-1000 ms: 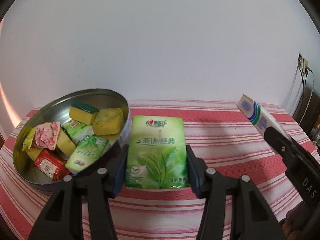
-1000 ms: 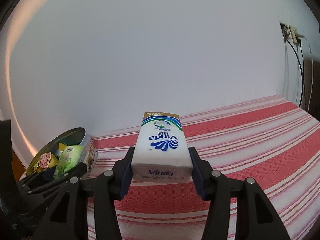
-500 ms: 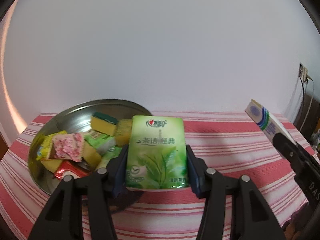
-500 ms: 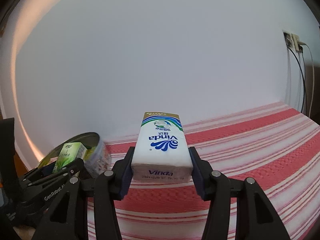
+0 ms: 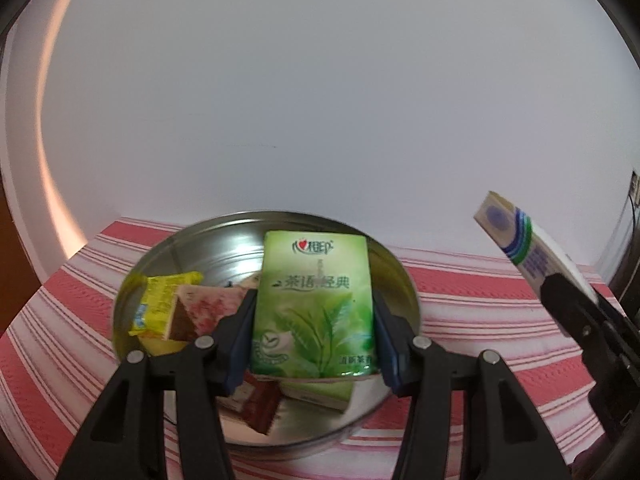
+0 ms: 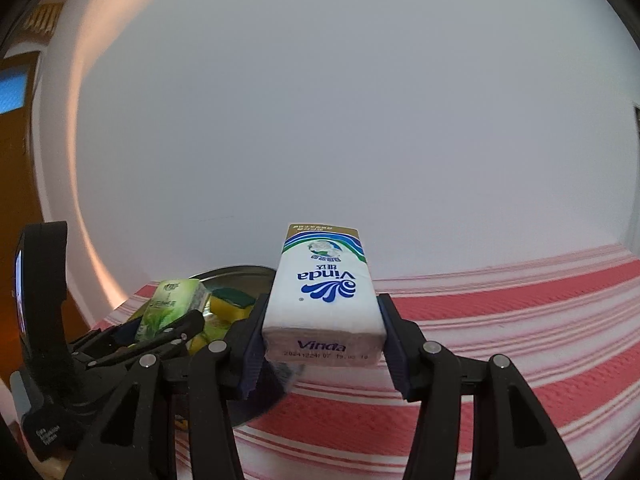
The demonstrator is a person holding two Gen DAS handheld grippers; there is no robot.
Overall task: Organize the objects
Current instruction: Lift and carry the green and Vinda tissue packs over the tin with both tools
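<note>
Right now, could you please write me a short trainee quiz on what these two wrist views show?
1. True or false: the left gripper holds a green tissue pack.
2. What brand is printed on the white pack in the right gripper?
3. The green pack hangs over: A) the metal tin B) the striped cloth C) a drawer.

Key: 1 true; 2 Vinda; 3 A.
</note>
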